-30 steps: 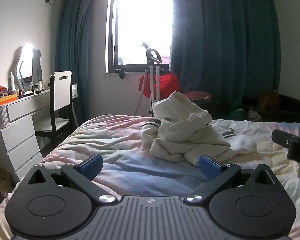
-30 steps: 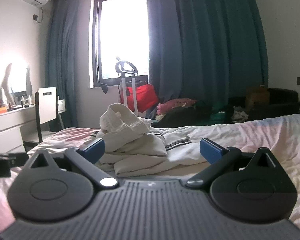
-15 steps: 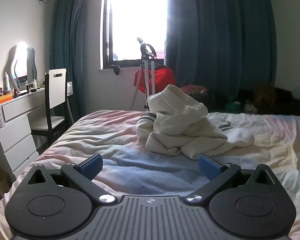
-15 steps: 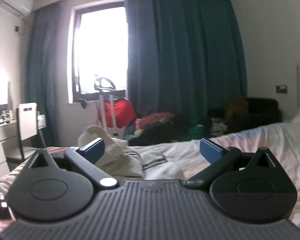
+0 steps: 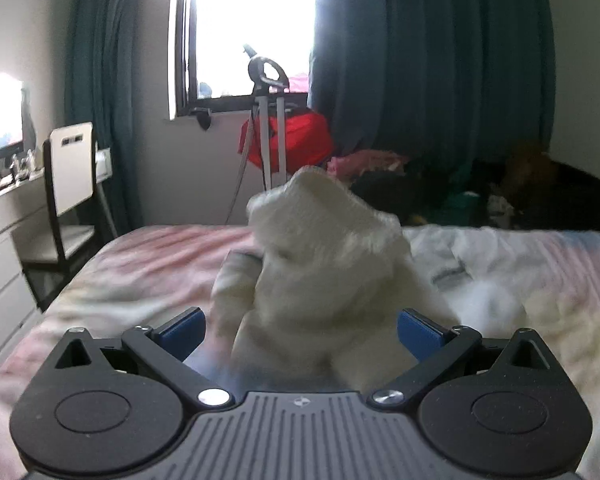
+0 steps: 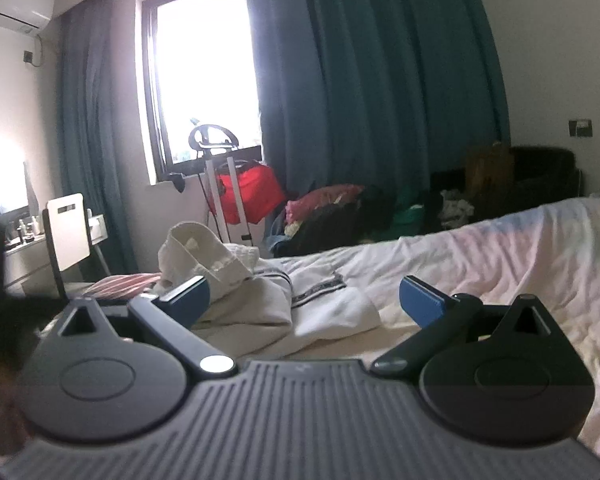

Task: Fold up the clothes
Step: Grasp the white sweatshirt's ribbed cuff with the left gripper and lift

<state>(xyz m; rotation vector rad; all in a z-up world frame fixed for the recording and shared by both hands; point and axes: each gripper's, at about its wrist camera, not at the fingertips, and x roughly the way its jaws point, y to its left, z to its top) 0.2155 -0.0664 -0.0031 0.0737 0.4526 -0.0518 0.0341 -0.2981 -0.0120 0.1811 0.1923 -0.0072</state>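
A crumpled heap of cream-white clothes point(image 5: 324, 264) lies on the bed, blurred and close in the left wrist view. My left gripper point(image 5: 300, 330) is open, its blue pads on either side of the heap's near edge, and I cannot tell whether they touch the cloth. The right wrist view shows the same cream-white clothes point(image 6: 240, 296) to the left, with a dark-striped hem and a ribbed waistband sticking up. My right gripper point(image 6: 304, 300) is open and low over the sheet, its left pad in front of the heap's side.
The bed sheet point(image 6: 500, 256) is pale and wrinkled, spreading right. Beyond the bed stand a red bag on a trolley point(image 5: 288, 144), dark clutter by teal curtains point(image 6: 360, 80), and a white chair point(image 5: 70, 168) with a dresser at left.
My left gripper has moved forward right up to the heap, which now fills the space between its fingers. The right gripper has swung back left and nearer, bringing the heap to its left pad.
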